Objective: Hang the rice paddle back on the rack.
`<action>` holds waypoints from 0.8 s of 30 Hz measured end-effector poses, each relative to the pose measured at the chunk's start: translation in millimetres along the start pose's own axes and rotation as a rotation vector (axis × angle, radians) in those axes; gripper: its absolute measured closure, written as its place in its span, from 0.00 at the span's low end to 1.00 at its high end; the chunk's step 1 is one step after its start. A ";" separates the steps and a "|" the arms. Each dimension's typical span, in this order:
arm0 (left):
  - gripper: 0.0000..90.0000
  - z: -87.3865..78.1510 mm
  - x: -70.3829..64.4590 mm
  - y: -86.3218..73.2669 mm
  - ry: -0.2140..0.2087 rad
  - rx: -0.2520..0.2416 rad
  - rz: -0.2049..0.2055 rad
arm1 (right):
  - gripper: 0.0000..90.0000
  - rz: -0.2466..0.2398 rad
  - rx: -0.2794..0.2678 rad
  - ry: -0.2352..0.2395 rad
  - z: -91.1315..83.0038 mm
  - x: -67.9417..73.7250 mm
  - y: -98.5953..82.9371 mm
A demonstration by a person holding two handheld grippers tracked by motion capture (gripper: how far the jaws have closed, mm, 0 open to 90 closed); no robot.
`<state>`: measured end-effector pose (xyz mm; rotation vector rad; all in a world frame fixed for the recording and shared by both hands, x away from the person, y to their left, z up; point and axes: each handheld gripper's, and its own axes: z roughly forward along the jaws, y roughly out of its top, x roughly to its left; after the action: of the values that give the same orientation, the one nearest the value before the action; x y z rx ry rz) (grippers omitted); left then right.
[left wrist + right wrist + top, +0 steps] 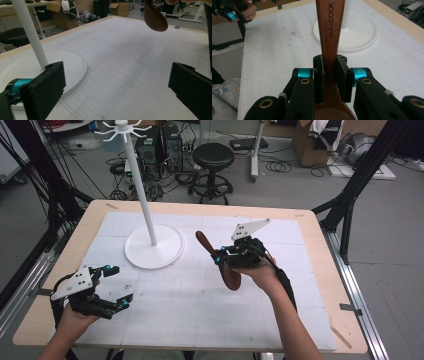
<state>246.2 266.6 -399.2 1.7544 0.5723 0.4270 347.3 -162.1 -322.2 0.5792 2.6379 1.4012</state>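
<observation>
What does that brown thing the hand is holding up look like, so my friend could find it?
Start at the white stand with its tall pole on the white mat. Just right of its round base, the right gripper is shut on a wooden spoon, lifted off the table. It is the one dark reddish-brown thing there, with MAXCOOK printed along its flat handle.

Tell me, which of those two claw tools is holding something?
The right gripper, beside the white stand: its jaws are clamped on a wooden spoon. The left gripper has wide-open jaws with nothing between them.
</observation>
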 end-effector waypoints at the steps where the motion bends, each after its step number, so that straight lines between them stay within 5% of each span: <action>1: 0.02 0.1 -0.1 0.0 0.000 0.000 -0.001 | 0.87 0.000 0.000 0.000 0.0 0.0 0.0; 24: 0.02 -0.8 -0.7 1.1 0.005 -0.003 0.004 | 0.87 -0.010 -0.083 -0.036 -1.0 2.2 24.6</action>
<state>245.3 266.6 -397.9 1.7526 0.5713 0.4352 352.0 -149.7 -301.3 0.5745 2.5379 1.4752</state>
